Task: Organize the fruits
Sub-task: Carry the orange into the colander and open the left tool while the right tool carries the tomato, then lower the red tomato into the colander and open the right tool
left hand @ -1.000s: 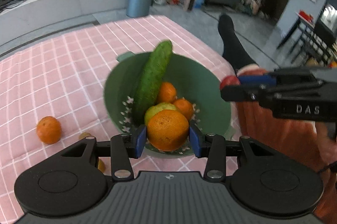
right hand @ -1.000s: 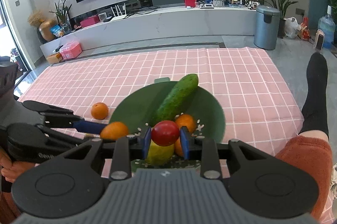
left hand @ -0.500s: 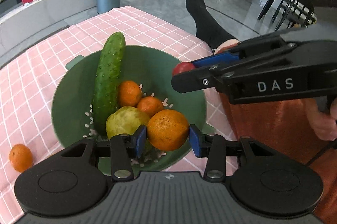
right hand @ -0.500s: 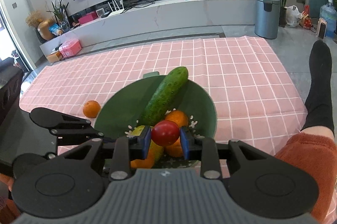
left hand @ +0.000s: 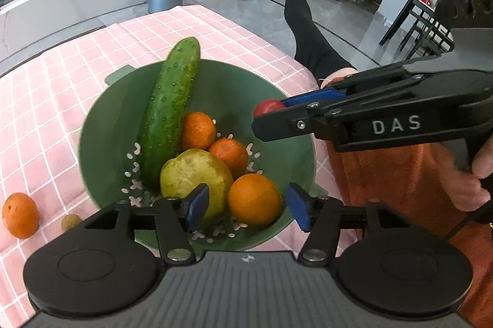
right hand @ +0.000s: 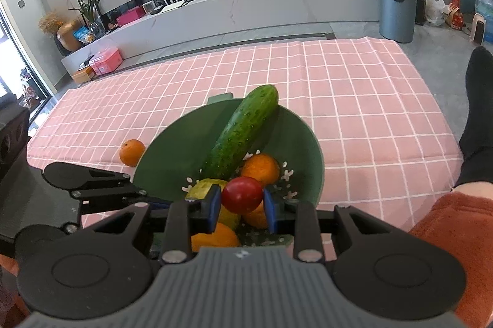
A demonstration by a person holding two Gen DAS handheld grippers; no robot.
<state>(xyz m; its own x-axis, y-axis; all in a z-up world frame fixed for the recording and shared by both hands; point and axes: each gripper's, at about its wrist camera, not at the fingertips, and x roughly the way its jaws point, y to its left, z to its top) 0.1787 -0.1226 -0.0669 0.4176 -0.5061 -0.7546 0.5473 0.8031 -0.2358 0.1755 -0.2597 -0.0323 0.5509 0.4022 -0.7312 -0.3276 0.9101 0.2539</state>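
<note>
Green colander [left hand: 101, 124] ahead of our claws already holds the cucumber [left hand: 169, 112], pear and oranges; our left claw [left hand: 246, 209] hangs spread above one orange [left hand: 254, 200], our right claw [right hand: 242, 206] pinches a tomato [right hand: 242, 194] over it, while another orange [left hand: 20, 215] waits left on the counter [left hand: 46, 112]

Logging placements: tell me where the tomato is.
The tomato sits clamped in the right gripper, above the green bowl, just in front of the cucumber.
</note>
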